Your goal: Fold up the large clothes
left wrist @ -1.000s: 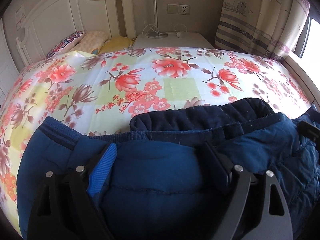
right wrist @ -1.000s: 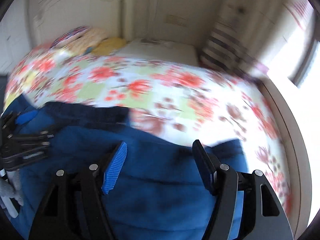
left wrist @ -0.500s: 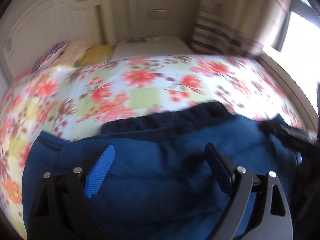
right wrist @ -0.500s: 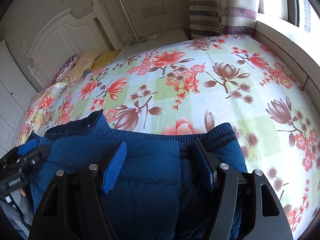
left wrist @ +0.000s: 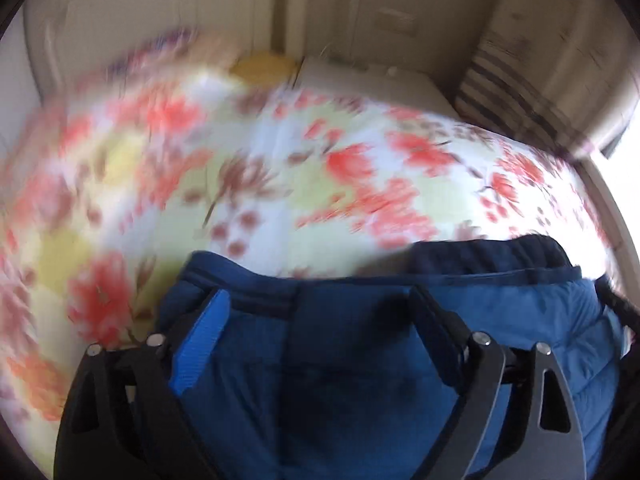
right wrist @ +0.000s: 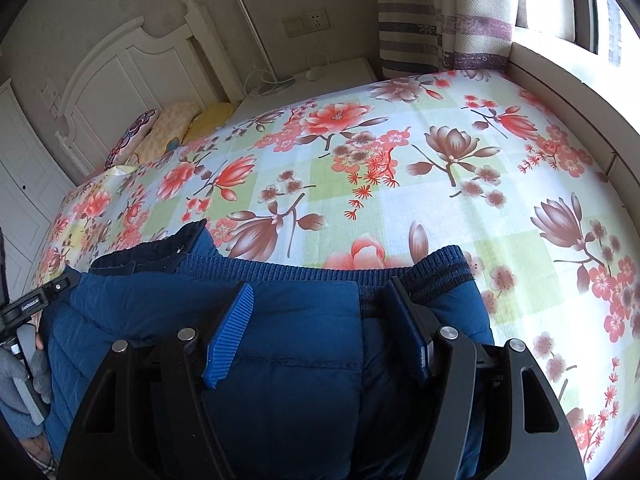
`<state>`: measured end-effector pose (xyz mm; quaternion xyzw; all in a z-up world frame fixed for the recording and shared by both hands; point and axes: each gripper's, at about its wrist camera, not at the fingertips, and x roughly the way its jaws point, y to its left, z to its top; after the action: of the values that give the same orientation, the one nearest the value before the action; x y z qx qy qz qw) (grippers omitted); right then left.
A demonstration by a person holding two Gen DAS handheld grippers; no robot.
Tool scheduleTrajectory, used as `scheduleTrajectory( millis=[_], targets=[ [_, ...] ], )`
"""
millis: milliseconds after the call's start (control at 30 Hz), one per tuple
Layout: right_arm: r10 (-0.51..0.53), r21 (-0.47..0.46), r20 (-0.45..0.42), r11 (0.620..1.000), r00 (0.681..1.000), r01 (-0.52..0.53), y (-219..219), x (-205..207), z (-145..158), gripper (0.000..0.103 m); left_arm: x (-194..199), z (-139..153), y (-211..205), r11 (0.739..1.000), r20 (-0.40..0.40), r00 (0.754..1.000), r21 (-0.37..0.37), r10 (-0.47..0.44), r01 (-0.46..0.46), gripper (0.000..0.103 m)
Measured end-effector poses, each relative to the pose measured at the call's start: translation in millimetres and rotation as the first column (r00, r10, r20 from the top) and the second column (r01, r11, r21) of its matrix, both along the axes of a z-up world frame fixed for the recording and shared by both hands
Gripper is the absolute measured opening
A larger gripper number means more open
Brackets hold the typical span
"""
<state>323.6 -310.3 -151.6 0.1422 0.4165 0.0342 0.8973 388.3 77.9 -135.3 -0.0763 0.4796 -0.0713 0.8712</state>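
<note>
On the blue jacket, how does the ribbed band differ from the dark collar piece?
The ribbed band is mid-blue knit with visible ribs; the dark collar piece is near-black navy, smoother. The band runs straight; the collar piece bunches up at the left. Both edge the quilted blue jacket.

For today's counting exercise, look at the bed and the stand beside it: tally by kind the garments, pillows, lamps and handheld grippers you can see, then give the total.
Blue padded jacket: 1
Pillows at the headboard (purple-patterned, cream, yellow): 3
Desk lamp on the bedside stand: 1
Handheld grippers (left gripper, right gripper): 2
Total: 7
</note>
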Motion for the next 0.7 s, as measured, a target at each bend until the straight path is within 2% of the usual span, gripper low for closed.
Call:
scheduleTrajectory(
  millis=[33,67,167,200,333,400,467,533,567,633,700],
  targets=[
    [0.0,-0.002,0.0,1.0,1.0,0.0,0,0,0,0.063,0,-1,8,0.998,0.007,1.0,-0.062,0.01,-0.01,0.087],
    [0.0,0.004,0.001,1.0,1.0,0.0,-2,0,0,0.063,-2,0,8,0.998,0.022,1.0,-0.064,0.012,-0.011,0.087],
    [0.0,0.034,0.007,0.999,1.0,0.0,-4,-1,-1,0.064,-3,-1,-7,1.0,0.048,0.999,0.029,0.005,-0.006,0.089],
    [0.0,0.046,0.01,0.999,1.0,0.0,-6,-2,-1,0.064,-3,-1,-8,1.0,0.052,0.999,0.03,0.006,-0.008,0.089],
    [-0.003,0.086,0.019,0.996,1.0,0.001,-9,-3,-1,0.064,-2,0,9,0.997,0.064,0.998,-0.08,0.017,-0.012,0.09],
    [-0.004,0.081,0.018,0.997,1.0,0.003,-9,-3,-1,0.064,-5,0,13,0.994,0.071,0.997,-0.108,0.022,-0.014,0.09],
    [-0.006,0.046,0.007,0.999,1.0,0.005,-4,-2,4,0.064,-4,2,10,0.995,0.061,0.998,-0.098,0.024,-0.018,0.09],
    [-0.046,-0.053,0.015,0.998,0.999,0.046,7,-10,18,0.063,-9,10,3,0.998,0.063,0.997,-0.043,0.037,-0.034,0.089],
    [-0.047,-0.104,0.041,0.993,0.998,0.051,17,-16,27,0.067,-17,20,-2,0.999,0.088,0.995,-0.01,0.047,-0.046,0.089],
    [0.026,-0.172,0.08,0.985,0.996,-0.012,46,-29,42,0.069,-35,40,-22,1.0,0.145,0.989,0.003,0.003,-0.003,0.089],
    [0.124,-0.251,0.083,0.963,0.989,-0.1,83,-42,50,0.071,-52,52,-51,0.996,0.174,0.983,0.065,-0.063,0.053,0.092]
  ],
)
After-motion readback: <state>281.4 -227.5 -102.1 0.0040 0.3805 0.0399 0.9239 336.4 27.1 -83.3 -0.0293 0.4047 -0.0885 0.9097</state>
